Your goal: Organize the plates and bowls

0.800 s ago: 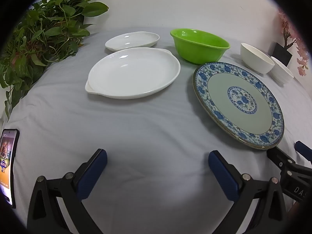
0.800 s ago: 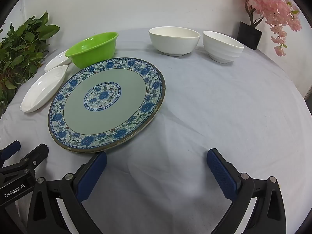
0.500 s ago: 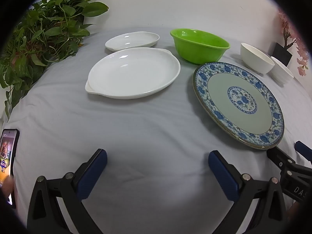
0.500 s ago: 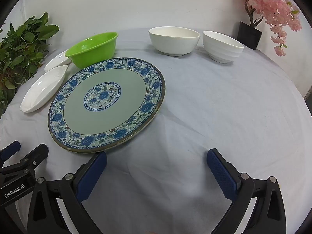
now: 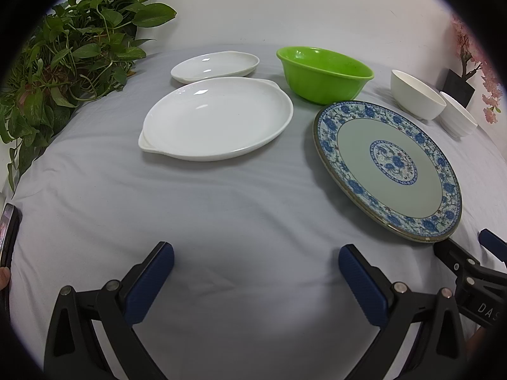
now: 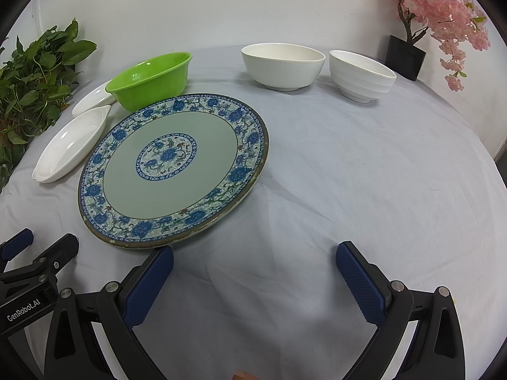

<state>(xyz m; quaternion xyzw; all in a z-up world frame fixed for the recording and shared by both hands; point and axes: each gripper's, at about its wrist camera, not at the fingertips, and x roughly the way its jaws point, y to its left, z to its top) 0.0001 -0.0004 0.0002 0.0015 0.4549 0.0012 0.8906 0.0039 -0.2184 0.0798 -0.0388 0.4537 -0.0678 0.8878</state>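
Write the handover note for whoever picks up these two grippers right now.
Left gripper: open, empty, low over the grey cloth.
Right gripper: open, empty, just right of the blue-patterned plate.
Dishes, all apart on the table: large white oval plate with the small white oval plate behind it, green bowl at the back, then the wide white bowl and the ribbed white bowl on the right.
Done: nothing stacked or grouped.
Left: all of it. Probably nest plates on plates, bowls in bowls.

Grey-clothed table (image 6: 364, 164): patterned plate (image 6: 172, 166), white dishes (image 5: 218, 118), green bowl (image 5: 324, 74), white bowls (image 6: 283, 65).
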